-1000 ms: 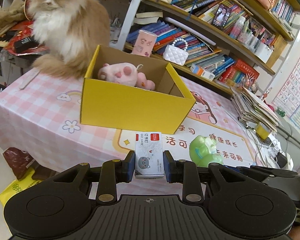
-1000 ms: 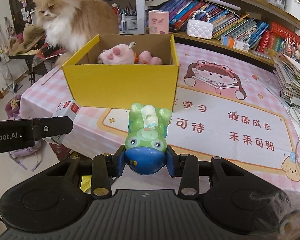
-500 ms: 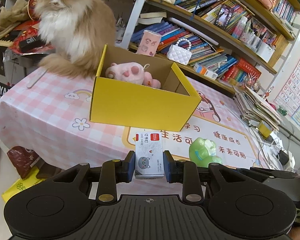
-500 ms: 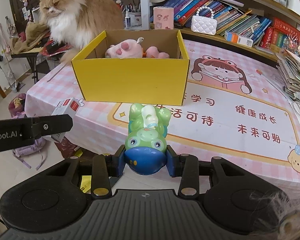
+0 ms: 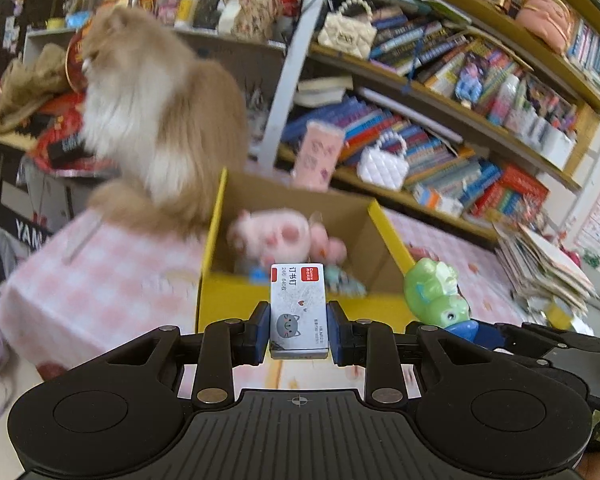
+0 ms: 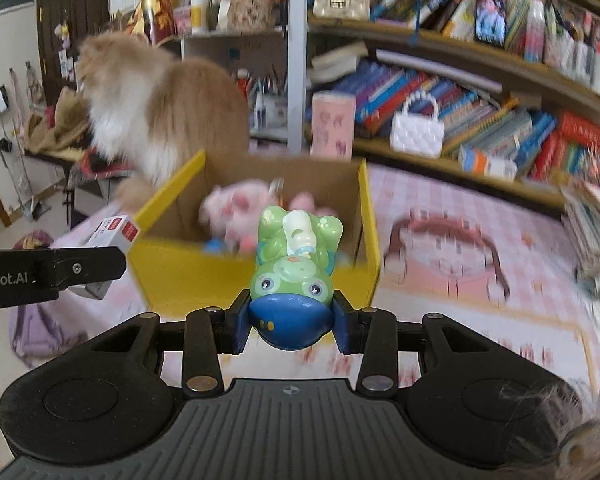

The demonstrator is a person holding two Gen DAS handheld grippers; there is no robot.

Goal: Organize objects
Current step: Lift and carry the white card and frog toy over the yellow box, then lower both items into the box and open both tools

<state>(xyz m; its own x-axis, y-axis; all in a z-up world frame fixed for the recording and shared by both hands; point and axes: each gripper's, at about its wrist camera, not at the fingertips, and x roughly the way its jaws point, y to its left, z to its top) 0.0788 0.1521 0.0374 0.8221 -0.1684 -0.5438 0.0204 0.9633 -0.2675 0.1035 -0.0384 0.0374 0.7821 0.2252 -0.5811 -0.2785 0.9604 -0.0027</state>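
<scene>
Yellow box (image 5: 236,300) now nearer, staples box (image 5: 298,312) still clamped

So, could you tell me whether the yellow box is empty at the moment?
No, the yellow box already holds a pink plush toy, seen in the right wrist view.

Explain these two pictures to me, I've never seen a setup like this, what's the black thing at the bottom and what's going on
The black shape at the bottom of each picture is a hand-held gripper with two fingers; a person carries one in each hand, and a wide-angle camera on each looks forward along its fingers. So one picture comes from each gripper.

The left gripper is clamped on a small white staples box. The right gripper is clamped on a green frog toy. Both are held in front of an open yellow cardboard box on a pink checked tablecloth. A pink plush toy already lies inside the box. A fluffy cat sits behind it, before bookshelves.
</scene>
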